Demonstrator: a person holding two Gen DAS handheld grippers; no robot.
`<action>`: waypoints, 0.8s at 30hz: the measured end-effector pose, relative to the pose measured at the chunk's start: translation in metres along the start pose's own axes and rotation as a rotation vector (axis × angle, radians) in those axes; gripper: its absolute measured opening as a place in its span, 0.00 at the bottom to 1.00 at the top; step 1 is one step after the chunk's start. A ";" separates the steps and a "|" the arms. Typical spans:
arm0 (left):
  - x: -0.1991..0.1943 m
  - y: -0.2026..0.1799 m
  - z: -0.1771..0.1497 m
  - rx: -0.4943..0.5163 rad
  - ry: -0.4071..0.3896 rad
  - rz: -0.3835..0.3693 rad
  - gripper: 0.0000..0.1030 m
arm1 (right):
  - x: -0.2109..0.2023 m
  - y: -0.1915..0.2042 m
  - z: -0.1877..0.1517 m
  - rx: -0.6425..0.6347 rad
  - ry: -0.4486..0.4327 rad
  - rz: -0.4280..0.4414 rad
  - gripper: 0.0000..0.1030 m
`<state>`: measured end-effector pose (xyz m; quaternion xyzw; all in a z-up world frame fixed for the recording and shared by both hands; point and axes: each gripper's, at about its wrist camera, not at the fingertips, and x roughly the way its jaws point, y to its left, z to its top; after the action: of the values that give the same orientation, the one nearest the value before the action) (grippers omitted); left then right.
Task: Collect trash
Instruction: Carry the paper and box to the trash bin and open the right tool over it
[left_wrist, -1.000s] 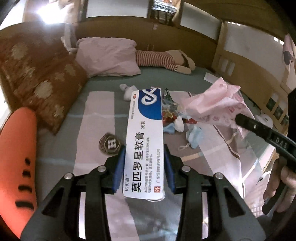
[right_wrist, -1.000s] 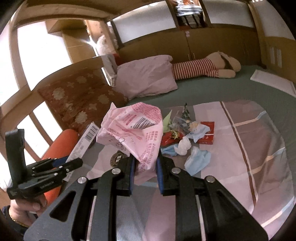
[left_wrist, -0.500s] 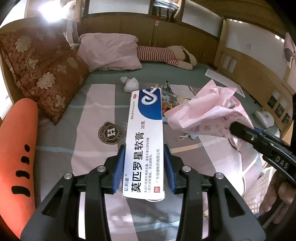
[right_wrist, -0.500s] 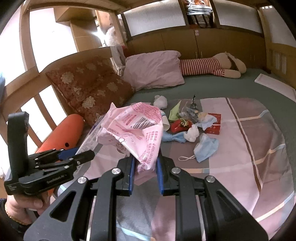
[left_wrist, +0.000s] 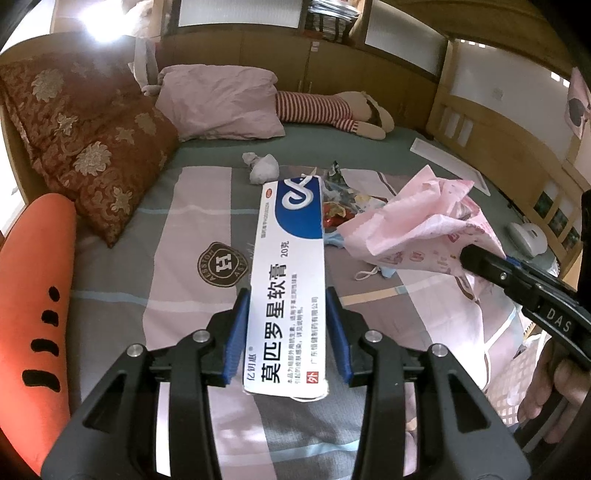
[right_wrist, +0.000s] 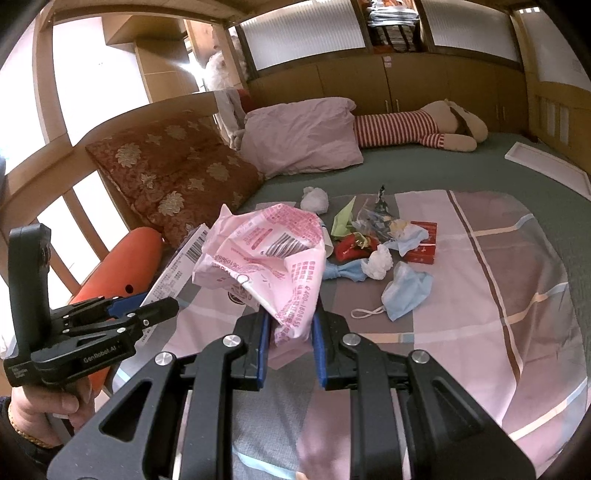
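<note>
My left gripper (left_wrist: 288, 332) clamps a white-and-blue ointment box (left_wrist: 290, 273); my right gripper (right_wrist: 290, 332) pinches a crumpled pink bag (right_wrist: 266, 254). More trash (right_wrist: 384, 240) lies farther off on the bed (right_wrist: 517, 258).

Dim, warm indoor light w/ a purple-ish cast. Window (right_wrist: 96, 85) at left is blown out white; glare patch top left in left wrist view. Strong fisheye bending, dark vignette at corners; centre sharp.
</note>
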<state>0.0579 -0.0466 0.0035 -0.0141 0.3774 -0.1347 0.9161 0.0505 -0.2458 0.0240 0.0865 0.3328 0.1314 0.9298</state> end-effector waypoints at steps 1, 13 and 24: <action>0.000 0.000 0.000 -0.001 0.000 0.000 0.40 | 0.000 0.000 0.000 -0.001 0.000 0.000 0.20; 0.002 0.003 0.000 0.001 0.005 0.000 0.40 | 0.000 -0.001 0.000 0.002 -0.002 -0.002 0.20; 0.010 -0.028 0.000 0.038 0.008 -0.087 0.40 | -0.140 -0.068 -0.027 0.062 -0.199 -0.169 0.20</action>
<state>0.0576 -0.0758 0.0001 -0.0128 0.3777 -0.1816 0.9079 -0.0579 -0.3509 0.0698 0.0996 0.2488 0.0327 0.9629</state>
